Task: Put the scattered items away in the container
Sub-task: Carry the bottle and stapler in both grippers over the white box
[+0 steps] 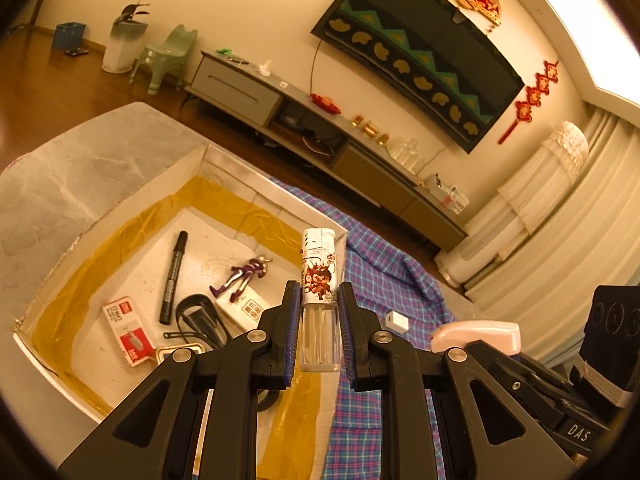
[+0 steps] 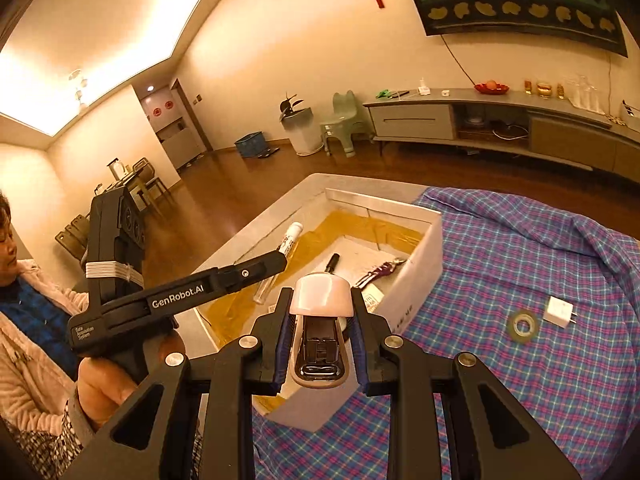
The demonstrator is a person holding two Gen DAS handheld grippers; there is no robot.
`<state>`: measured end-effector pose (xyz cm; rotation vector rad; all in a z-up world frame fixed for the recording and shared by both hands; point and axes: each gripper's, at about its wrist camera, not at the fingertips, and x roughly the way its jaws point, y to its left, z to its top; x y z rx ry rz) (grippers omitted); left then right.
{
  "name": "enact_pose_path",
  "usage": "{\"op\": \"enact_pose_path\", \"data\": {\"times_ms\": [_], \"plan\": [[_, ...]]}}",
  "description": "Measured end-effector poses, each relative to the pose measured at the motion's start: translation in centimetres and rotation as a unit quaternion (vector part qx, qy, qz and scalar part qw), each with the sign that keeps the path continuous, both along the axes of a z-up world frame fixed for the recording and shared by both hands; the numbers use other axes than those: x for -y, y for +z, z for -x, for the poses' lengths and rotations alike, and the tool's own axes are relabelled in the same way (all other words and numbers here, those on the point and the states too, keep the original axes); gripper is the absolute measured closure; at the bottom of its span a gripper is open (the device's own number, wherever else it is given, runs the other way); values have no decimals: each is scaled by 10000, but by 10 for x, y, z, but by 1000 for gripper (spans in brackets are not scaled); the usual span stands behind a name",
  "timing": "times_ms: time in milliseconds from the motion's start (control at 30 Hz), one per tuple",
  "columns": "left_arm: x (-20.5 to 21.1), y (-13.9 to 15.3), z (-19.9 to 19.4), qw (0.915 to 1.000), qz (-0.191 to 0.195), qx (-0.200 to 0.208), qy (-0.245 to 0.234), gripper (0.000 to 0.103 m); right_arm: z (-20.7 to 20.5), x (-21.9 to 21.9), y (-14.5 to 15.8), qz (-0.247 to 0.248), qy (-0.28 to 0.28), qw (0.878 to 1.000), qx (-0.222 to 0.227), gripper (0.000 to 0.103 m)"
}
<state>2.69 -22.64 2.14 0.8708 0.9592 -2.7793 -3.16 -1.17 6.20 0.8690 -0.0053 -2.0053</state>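
We are mid-delivery: left tongs [image 1: 318, 312] clamp a clear printed lighter [image 1: 320, 296], right tongs [image 2: 320, 332] a pink stapler [image 2: 321, 320], both above the white box's [image 2: 420, 256] near edge; next, release inside.

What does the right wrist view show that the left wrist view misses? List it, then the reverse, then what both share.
Only the right wrist view: the tape roll lying on the checked cloth, the inside of the pink stapler clamped in the right gripper, and the hand holding the left gripper.
Only the left wrist view: the staple box and the black cable in the box.
Both: the white box, the marker, the purple figure, the lighter, the white plug.
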Motion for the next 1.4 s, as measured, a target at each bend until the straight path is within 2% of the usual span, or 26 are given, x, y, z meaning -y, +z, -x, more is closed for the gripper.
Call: {"op": "enact_pose_path", "data": {"times_ms": [233,467,633,800,1067,1400], "plan": [[22,3,3,9995,-14,29,326,84,7,17,0,6,113,9999,62,76],[49,-7,19,9975,-162,258,636,84,16,37,1,11,206,9997,146,76],[64,-8,43,9972,-215,340,638,84,22,54,-2,-60,262,9995,149,76],[78,-22,59,9963,-340,504,602,84,36,71,-7,-167,259,9993,200,76],[95,-48,63,9930,-768,713,553,84,58,104,-21,-480,275,9981,268,76],[100,-57,64,9885,-1103,771,687,84,88,139,-41,-873,166,9949,484,76]]}}
